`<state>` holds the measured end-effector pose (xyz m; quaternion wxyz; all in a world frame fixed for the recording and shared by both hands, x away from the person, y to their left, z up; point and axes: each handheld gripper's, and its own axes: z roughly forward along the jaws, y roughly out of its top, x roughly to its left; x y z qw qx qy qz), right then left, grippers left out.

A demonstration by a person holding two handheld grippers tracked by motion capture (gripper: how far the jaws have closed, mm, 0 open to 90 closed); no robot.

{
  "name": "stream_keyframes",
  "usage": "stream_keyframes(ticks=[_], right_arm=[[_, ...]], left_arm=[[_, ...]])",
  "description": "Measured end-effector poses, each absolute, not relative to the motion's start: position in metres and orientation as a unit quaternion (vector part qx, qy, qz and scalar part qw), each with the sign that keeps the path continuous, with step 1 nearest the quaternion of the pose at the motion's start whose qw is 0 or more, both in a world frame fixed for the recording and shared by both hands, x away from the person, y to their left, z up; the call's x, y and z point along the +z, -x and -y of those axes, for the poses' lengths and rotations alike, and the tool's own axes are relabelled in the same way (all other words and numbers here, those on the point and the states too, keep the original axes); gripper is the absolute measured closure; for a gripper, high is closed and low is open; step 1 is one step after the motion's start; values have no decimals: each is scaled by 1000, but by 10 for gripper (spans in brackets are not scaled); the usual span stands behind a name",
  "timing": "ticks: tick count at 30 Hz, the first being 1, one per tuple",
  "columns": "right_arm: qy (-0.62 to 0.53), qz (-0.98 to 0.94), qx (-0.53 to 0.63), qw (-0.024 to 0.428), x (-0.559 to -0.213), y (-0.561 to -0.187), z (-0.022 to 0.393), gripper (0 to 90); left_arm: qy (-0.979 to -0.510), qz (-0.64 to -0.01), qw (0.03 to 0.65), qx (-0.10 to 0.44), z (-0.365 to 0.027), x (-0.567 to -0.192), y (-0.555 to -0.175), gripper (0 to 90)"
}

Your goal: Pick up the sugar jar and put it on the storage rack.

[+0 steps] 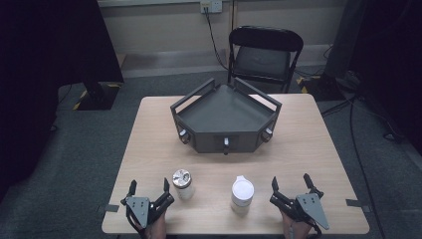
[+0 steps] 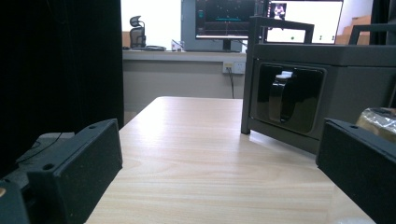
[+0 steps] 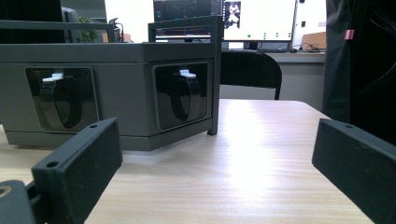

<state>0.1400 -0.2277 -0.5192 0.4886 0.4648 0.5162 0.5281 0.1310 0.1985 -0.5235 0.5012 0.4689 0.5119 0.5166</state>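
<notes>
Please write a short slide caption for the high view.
Open left gripper and right gripper flank a metal-lidded glass jar and a white-lidded jar.

Two jars upright — silver-lidded jar (image 1: 182, 183), white-lidded jar (image 1: 242, 195).

Light wooden table (image 1: 149, 149), grey angular tray box (image 1: 226, 122), silver-lidded jar (image 1: 182, 184), white-lidded jar (image 1: 242, 195)

Both tools, left tool (image 1: 149, 191) and right tool (image 1: 291, 185), rest low (jaws spread wide, gripping nothing).
</notes>
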Motion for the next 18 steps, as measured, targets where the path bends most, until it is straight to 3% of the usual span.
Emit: stream_keyframes(ticks=[18], right_arm=[[-464,-516,528,489,-519,-140,228,6]], left_arm=[[-466,-498,528,505,-202,-507,-123,0]])
